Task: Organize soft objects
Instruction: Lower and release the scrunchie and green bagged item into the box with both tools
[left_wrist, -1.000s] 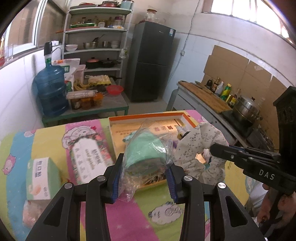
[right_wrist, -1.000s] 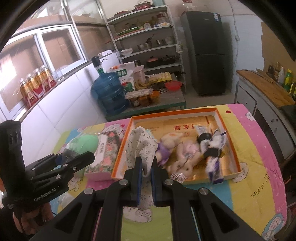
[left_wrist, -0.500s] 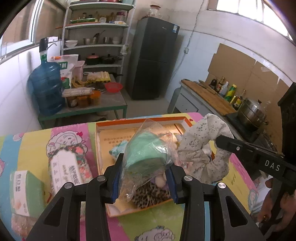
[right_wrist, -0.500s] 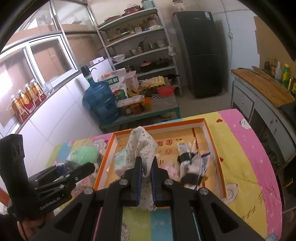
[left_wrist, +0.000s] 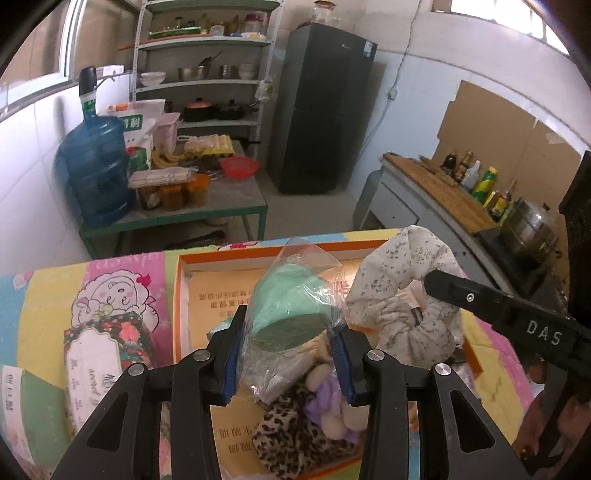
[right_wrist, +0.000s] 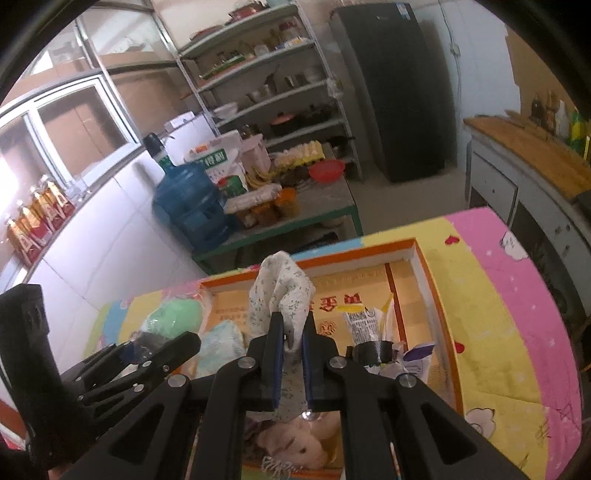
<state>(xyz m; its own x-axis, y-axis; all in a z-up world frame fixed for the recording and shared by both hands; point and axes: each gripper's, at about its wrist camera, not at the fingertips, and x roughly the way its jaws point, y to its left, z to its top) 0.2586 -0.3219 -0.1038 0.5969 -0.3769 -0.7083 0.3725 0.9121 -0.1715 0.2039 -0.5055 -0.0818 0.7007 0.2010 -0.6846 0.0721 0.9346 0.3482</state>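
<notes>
A: What are the left tongs doing?
B: They are spread fairly wide and pinch a clear bag with a mint-green soft thing inside. It is held above the near part of the orange tray.

A: And the right tongs?
B: Nearly pressed together, pinching a flowered cloth that stands up in a bunch between the pads. It too is over the tray, just right of the bag.

A: What lies under them?
B: In the tray, a leopard-print piece and a pale plush toy at the near side; the right view shows a pinkish plush below the tongs. A light-blue soft pack lies at the tray's left, and printed packets with a black band to the right.

A: Outside the tray?
B: A floral tissue pack just to its left, and a green-and-white box farther left.

A: The surface and room?
B: The table has a bright cartoon cloth of pink, yellow and blue. Beyond it stand a low green bench with a blue water jug, a shelf rack with pots, a dark fridge, and at the right a counter with bottles and a steel pot.
</notes>
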